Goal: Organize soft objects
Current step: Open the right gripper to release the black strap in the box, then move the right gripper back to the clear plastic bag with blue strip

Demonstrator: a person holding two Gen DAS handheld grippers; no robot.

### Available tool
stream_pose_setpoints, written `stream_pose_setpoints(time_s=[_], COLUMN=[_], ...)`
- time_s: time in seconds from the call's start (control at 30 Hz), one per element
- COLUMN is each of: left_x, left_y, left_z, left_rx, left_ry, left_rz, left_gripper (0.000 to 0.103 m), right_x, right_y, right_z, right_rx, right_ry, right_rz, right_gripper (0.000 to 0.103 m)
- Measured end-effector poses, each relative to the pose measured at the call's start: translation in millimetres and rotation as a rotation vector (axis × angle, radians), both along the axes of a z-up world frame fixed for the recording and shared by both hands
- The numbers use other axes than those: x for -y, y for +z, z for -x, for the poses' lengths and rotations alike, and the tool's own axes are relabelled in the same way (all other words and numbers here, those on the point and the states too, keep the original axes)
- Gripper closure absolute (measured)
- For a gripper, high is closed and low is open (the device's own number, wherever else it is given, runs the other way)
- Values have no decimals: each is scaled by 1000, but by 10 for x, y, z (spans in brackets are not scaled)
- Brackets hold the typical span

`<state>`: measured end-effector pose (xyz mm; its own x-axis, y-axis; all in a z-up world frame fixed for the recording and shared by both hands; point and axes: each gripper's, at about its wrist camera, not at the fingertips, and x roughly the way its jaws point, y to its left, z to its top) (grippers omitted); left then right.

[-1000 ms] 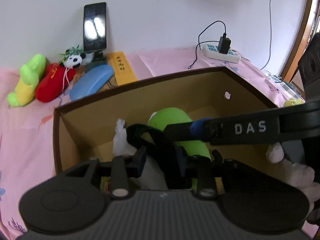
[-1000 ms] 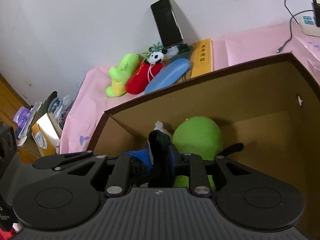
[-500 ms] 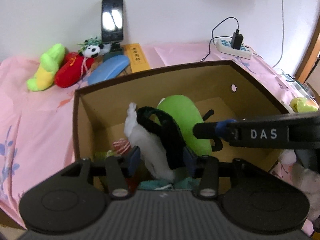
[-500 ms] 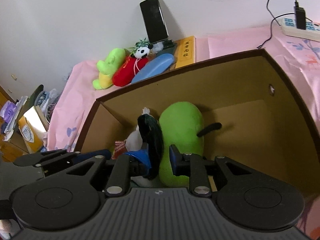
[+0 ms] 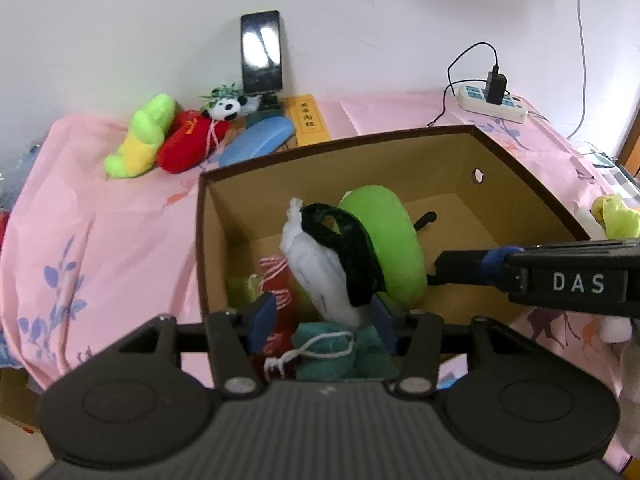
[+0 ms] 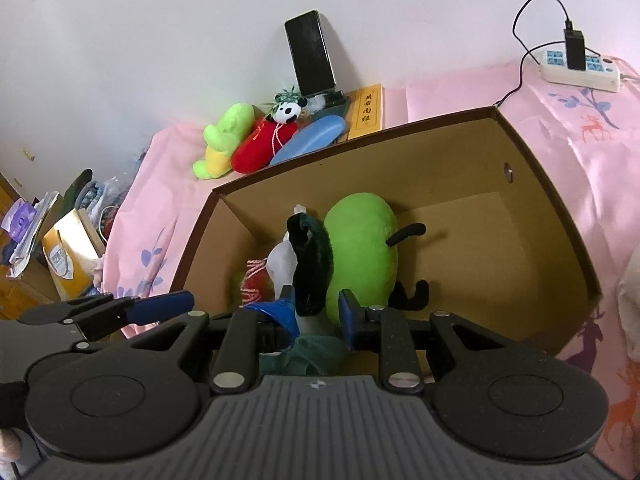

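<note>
1. Soft toys are seen gathered in an open cardboard box (image 5: 520,168): a black-and-white plush (image 5: 332,264) stands upright against a green plush (image 5: 392,240), with a red-and-white knitted piece (image 5: 276,280) and a teal drawstring pouch (image 5: 340,354) at the near-left corner.
2. "DAS" is read in white letters on the right gripper (image 6: 316,312) where it crosses the left wrist view; Chinese characters are printed on a yellow booklet (image 5: 308,120), too small to be read.
3. The left gripper (image 5: 324,320) is held with its blue pads apart, nothing clamped; the right gripper's pads are likewise spread on either side of the black-and-white plush.
4. The box's right half is left as bare floor; its brown rim is ringed by pink cloth (image 5: 100,220).
5. More plush toys (image 6: 248,140) are lined up by the wall beneath a propped phone (image 6: 310,54).
</note>
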<state>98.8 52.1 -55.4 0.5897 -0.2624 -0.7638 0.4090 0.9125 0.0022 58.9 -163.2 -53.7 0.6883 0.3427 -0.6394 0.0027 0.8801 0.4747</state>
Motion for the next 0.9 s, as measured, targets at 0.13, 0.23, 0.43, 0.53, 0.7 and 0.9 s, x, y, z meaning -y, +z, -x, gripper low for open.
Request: stream_pose_setpoints(time_s=[0.13,0.23,0.43,0.53,0.7,0.9], left_x=[-35,-68,-113,-109,-107,-125], left_y=[67,101,151,152,127,66], left_z=[140,219,366,448,556,658], left_rx=[17,23,21,20,9,-11], left_ry=[28,50,86,96,104,118], left_rz=[-14,-27,-30,-41,-53,-60], left_gripper=[48,47,46,45,45,44], right_x=[-5,-10,-31,-32,-39,-78], right_y=[19,36,71,66,41,-28], right_z=[100,189,344,404,486,563], right_rx=[4,10,20,17,7,-18], right_ry=[6,17,40,49,65,88], right_rz=[-7,-9,-3,-5,-9,-5], right_gripper=[97,96,96,95,95,95])
